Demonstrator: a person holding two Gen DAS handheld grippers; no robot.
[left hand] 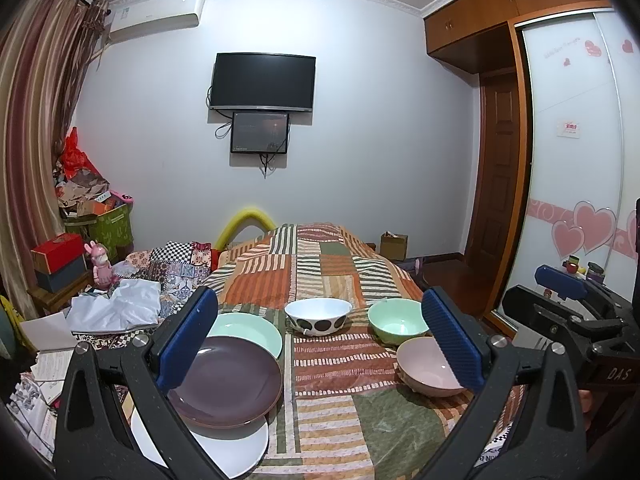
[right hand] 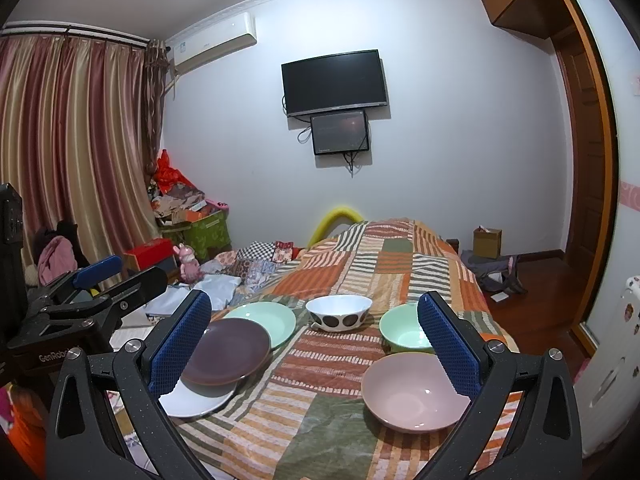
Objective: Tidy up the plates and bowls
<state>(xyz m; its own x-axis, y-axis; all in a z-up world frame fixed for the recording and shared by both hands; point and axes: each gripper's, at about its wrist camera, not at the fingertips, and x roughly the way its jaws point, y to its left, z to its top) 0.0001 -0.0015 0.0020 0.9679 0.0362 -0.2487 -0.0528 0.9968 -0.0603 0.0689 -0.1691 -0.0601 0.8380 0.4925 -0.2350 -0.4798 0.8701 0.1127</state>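
On the patchwork bedspread (left hand: 332, 412) a purple plate (left hand: 228, 380) overlaps a white plate (left hand: 236, 446) in front and a mint plate (left hand: 248, 330) behind. A white bowl with black dots (left hand: 319, 315) sits at centre, a mint bowl (left hand: 398, 320) to its right, and a pink bowl (left hand: 426, 366) nearer. My left gripper (left hand: 320, 338) is open and empty above the bedspread. My right gripper (right hand: 316, 346) is open and empty, with the purple plate (right hand: 226, 350) on its left and the pink bowl (right hand: 414, 390) on its right. The other bowls (right hand: 339, 312) (right hand: 404, 328) lie beyond.
Clothes and papers (left hand: 116, 308) are piled on the bed's left side. Boxes and a pink toy (left hand: 102, 266) stand at the left by the curtain. A wardrobe (left hand: 576, 184) and a door are on the right. The right gripper's body (left hand: 568, 312) shows in the left wrist view.
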